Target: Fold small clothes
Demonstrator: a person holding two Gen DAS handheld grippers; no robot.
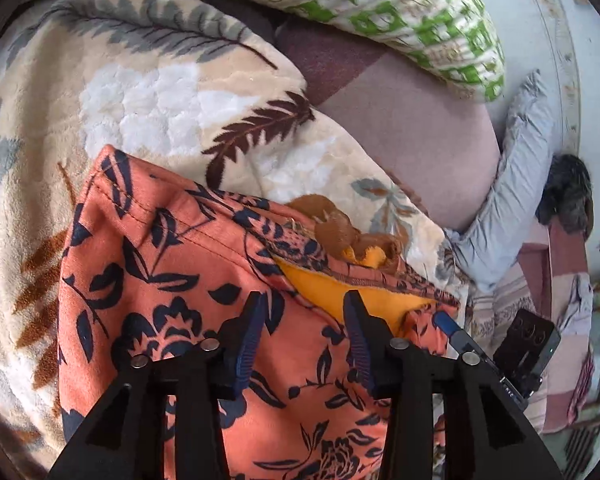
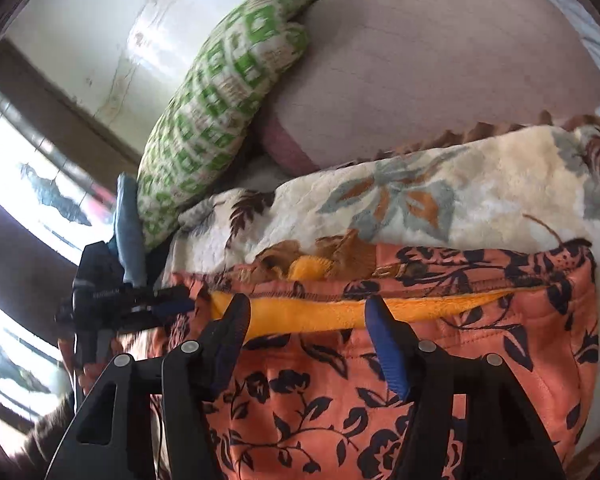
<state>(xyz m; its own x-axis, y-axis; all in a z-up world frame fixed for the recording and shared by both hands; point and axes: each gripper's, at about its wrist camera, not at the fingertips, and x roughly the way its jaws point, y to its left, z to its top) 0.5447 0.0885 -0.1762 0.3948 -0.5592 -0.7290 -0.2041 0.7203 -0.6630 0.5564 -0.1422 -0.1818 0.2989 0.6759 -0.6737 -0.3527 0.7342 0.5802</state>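
Orange floral garment (image 1: 172, 280) (yellow lining showing) lies under both my tongs: left gripper (image 1: 306, 304) and right gripper (image 2: 306, 308) spread wide, gripping nothing.

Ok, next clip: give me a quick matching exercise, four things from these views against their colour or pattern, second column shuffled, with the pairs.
Things:
1. garment
2. garment lining
3. pillow
4. blanket

Looks:
A. green and cream blocks
B. plain yellow-orange
C. cream plush with leaf shapes
D. coral with dark navy flowers

Pairs: 1-D, 2-B, 3-A, 4-C
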